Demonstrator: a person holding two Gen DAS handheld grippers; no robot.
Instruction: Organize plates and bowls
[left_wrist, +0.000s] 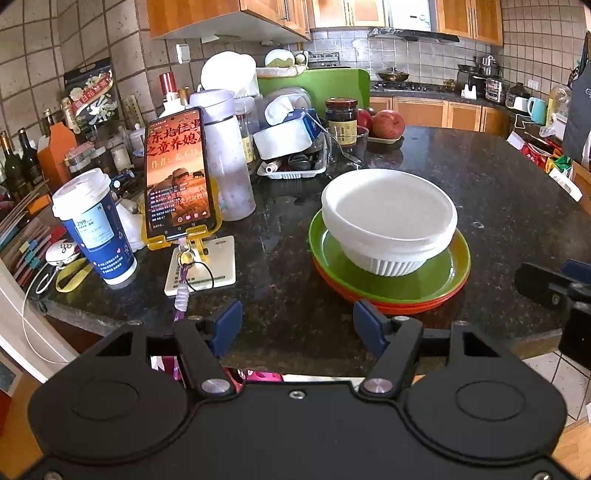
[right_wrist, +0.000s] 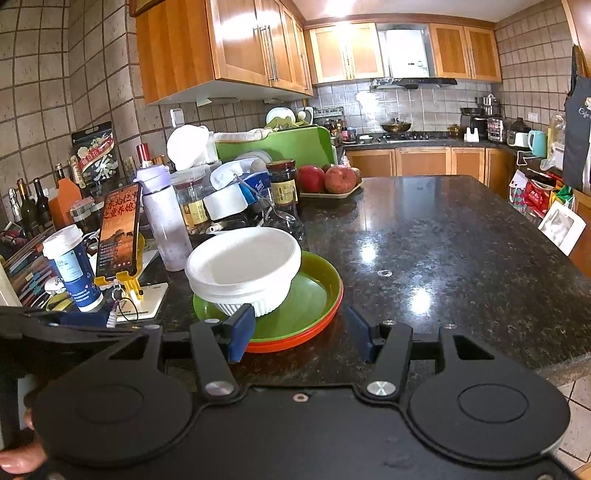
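Fingers (left_wrist: 297, 326) apart, short of bowl (left_wrist: 388, 218).

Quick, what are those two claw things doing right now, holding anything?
Left gripper: open, holding nothing.
Right gripper: open, holding nothing, near the stacked green and orange plastic plates.

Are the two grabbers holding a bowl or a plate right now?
No, nothing is held. The left gripper and right gripper are both open and empty, short of the white bowl on the green plate.
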